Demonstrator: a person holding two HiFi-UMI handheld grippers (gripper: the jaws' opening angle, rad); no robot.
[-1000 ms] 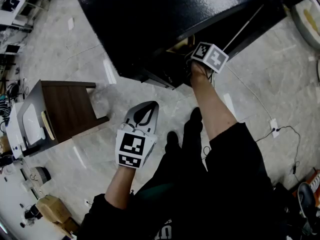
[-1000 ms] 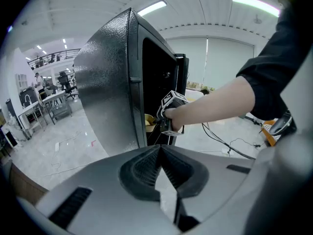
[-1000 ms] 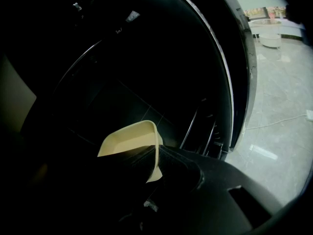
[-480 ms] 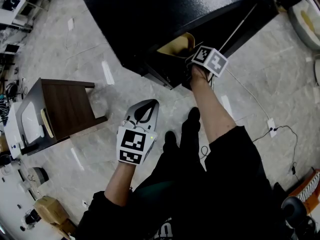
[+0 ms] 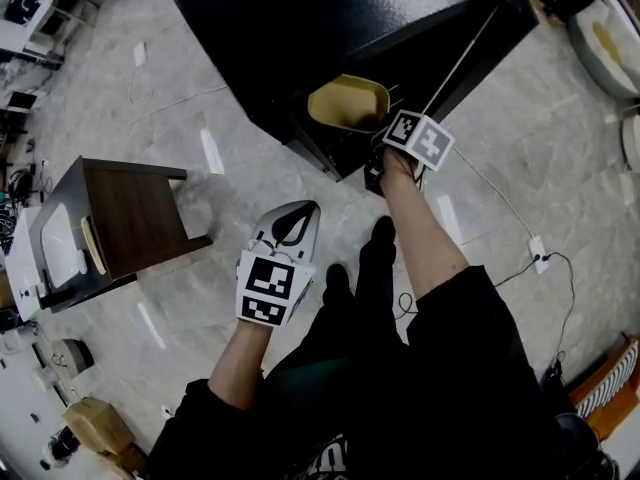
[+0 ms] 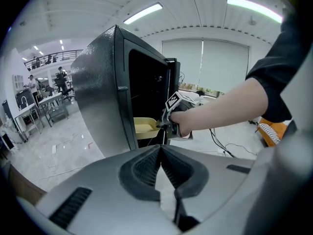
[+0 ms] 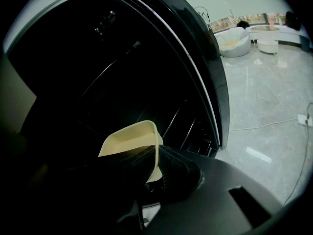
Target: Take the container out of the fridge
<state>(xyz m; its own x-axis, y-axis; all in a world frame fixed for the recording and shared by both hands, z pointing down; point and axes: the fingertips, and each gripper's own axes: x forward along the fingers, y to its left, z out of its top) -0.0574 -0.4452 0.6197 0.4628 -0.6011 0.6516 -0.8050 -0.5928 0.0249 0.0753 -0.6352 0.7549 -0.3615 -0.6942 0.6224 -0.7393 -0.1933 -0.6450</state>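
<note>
Jaws of right tool (image 7: 155, 156) clamp container (image 7: 128, 137) wall; left tool (image 6: 161, 151) closed, empty.

Ceiling strip lights (image 6: 144, 12) glare, the fridge (image 7: 88, 72) interior reads black, edges warp.

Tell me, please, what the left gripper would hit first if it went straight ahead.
Probably the black fridge, at its front edge beside the pale yellow plastic container; with depth unclear, the grey floor might come first.
</note>
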